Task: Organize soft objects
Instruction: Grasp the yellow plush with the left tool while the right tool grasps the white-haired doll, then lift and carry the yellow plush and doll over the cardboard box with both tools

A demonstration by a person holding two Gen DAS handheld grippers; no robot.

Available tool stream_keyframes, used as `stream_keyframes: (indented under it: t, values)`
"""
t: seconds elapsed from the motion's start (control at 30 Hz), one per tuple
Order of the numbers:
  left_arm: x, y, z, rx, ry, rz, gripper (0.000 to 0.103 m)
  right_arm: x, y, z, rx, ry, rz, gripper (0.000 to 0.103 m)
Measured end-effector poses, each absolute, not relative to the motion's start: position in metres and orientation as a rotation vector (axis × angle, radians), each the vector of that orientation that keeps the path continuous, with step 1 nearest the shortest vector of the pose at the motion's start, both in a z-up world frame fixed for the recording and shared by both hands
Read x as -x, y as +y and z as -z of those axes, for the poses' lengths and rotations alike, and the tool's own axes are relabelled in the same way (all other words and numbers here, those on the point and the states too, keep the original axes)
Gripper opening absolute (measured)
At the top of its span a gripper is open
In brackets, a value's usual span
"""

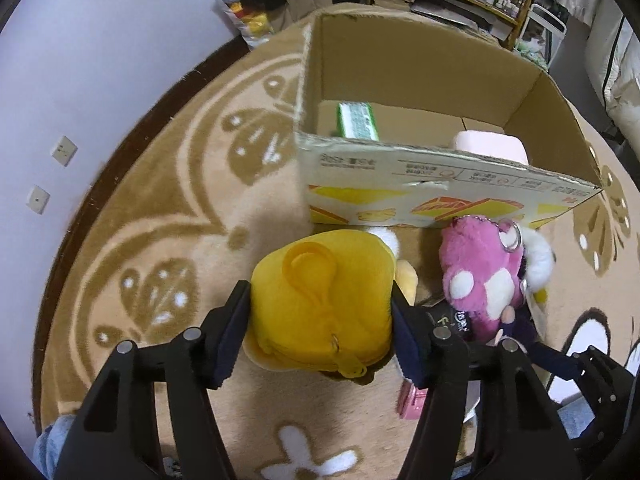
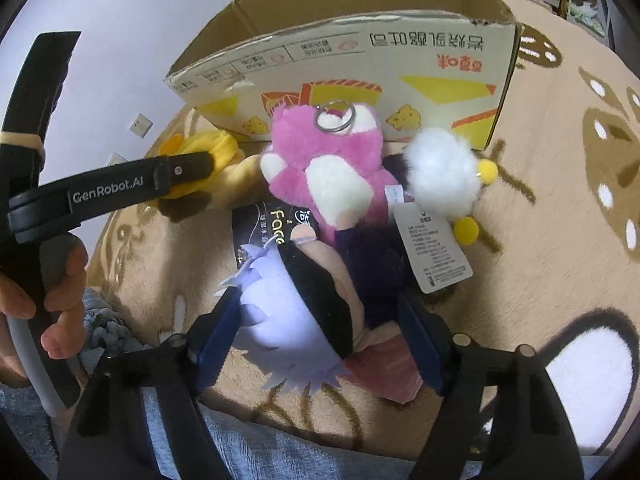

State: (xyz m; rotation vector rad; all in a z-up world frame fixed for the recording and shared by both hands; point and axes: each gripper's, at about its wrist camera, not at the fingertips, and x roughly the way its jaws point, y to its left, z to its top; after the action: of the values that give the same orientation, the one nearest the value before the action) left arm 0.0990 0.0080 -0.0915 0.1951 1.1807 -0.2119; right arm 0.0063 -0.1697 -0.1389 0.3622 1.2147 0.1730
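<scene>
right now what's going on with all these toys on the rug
A person is sorting plush toys beside a cardboard box. The left gripper is clamped on a yellow plush. The right gripper brackets a white-haired doll. A pink plush and a white pom-pom lie on the rug by the box.

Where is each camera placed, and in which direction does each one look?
Left wrist: sits on the left tongs, looking steeply down at the yellow plush they squeeze, cardboard box beyond; only tong arms show.
Right wrist: sits on the right tongs, looking down at the white-haired doll between them; a hand shows at left.
Shared: pink plush, box, patterned rug.
</scene>
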Motion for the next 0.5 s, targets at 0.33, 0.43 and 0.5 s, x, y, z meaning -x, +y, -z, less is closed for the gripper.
stream_keyframes:
  t: [0.33, 0.43, 0.5]
  values:
    - [-0.09, 0.028, 0.069, -0.173, 1.115, 0.138, 0.064, 0.001, -0.187, 0.118, -0.414, 1.131, -0.154, 0.079]
    - [-0.089, 0.032, 0.061, -0.179, 1.083, 0.121, 0.064, 0.004, -0.193, 0.108, -0.427, 1.097, -0.146, 0.079]
    - [-0.087, 0.033, 0.056, -0.193, 1.055, 0.108, 0.064, 0.006, -0.197, 0.101, -0.428, 1.067, -0.14, 0.079]
